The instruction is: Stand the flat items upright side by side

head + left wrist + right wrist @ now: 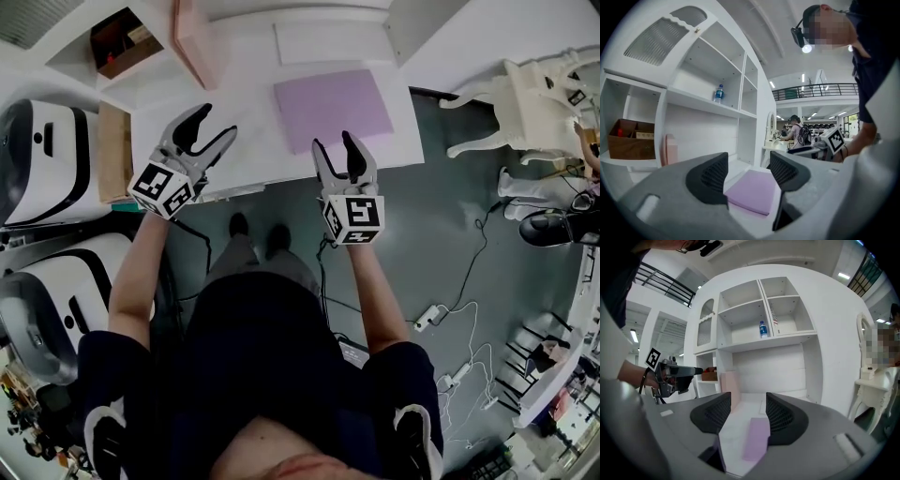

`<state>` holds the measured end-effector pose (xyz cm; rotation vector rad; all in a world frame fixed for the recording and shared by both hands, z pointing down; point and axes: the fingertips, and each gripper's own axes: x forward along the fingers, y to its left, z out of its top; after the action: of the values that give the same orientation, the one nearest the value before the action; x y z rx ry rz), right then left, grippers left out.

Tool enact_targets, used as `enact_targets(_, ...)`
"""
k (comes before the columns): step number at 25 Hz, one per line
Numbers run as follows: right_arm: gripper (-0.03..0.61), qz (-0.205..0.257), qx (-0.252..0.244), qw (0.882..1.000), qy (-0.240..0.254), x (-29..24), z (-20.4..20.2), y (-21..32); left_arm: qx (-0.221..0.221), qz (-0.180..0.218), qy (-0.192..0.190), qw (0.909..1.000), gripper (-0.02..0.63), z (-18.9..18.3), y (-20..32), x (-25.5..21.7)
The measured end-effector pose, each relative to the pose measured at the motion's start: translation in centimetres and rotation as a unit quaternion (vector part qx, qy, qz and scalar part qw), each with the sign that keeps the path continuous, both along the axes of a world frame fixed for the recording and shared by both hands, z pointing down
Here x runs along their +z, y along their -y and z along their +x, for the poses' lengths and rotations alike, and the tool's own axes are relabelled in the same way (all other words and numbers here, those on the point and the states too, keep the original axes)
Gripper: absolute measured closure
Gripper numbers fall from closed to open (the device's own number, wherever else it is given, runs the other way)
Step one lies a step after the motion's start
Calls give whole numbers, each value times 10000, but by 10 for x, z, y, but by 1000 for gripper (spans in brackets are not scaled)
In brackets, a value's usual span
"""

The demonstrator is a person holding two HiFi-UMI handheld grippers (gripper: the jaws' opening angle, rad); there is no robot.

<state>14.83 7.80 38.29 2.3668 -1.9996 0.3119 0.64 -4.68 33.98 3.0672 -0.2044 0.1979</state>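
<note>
- While the purple pad [333,108] lies flat on the white worktop [244,141], not yet lifted, a pink board [192,42] already stands on edge beyond the pad's far left corner. A white panel [328,42] lies flat just behind the pad.
- Left tongs [214,124] hover to the pad's left above the worktop, jaws apart with nothing between them. Right tongs [333,142] hang just short of the pad's near edge, jaws likewise apart and empty.
- The step in hand looks like the reach for the pad.
- A thin sheet lying flush gives the jaws little to bite. The likely way in is for the right tongs to meet the pad's near edge low and almost level, one jaw sliding beneath it.
- The left tongs could then steady the pad's left side while it is tipped up.
- Once on edge, the pad belongs left of where it now lies, face to face with the pink board. It should be released only when it stands without leaning.
</note>
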Motion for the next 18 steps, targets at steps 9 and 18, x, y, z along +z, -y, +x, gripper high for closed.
enact_targets(9,321,-299,671,9972,123,16,27,-35,659,-216,103,9975,244,69,7,7)
enact_targets(18,313,-537,1224,9907,253,33,50,-32,1531,-326,497,9864,227,142,22,39)
